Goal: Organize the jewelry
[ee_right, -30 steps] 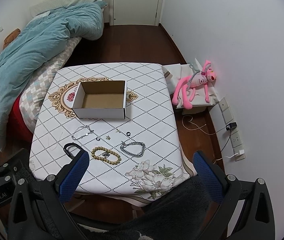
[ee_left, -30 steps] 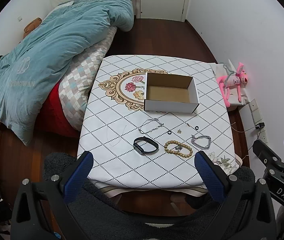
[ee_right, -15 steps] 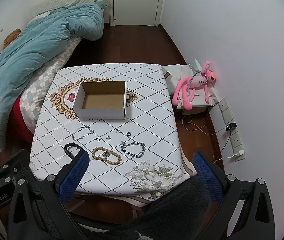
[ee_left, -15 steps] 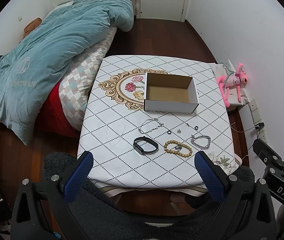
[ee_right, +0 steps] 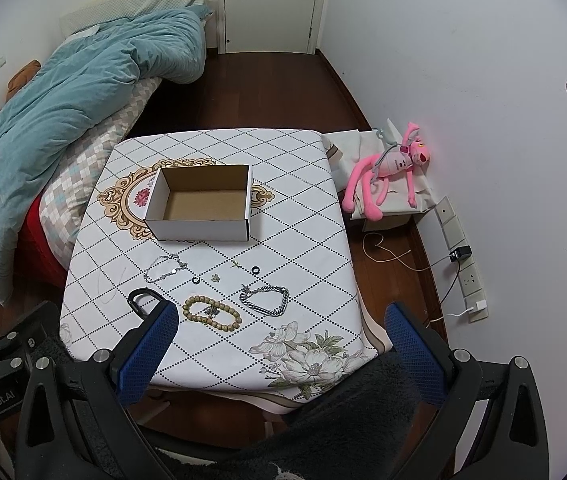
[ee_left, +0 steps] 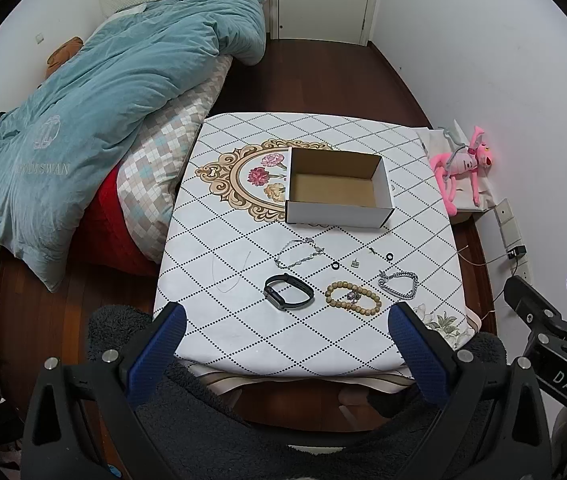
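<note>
Bedroom scene, with a white diamond-patterned table (ee_left: 211, 216) beside the bed. Left gripper (ee_left: 285, 334) and right gripper (ee_right: 279, 330) both hang spread wide and empty at the table's 6 o'clock edge. Beyond them lie a black band (ee_left: 288, 291), beaded bracelet (ee_left: 353, 299) and silver chain bracelet (ee_right: 265, 300). An open cardboard box (ee_left: 337, 214) stands toward 12 o'clock.

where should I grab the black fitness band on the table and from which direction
Grip the thin strap of the black fitness band, on the far arc away from the thicker tracker body. It lies flat as an open loop, so come straight down, one finger inside the loop and one outside. The wooden bead bracelet lies apart on its right.
</note>
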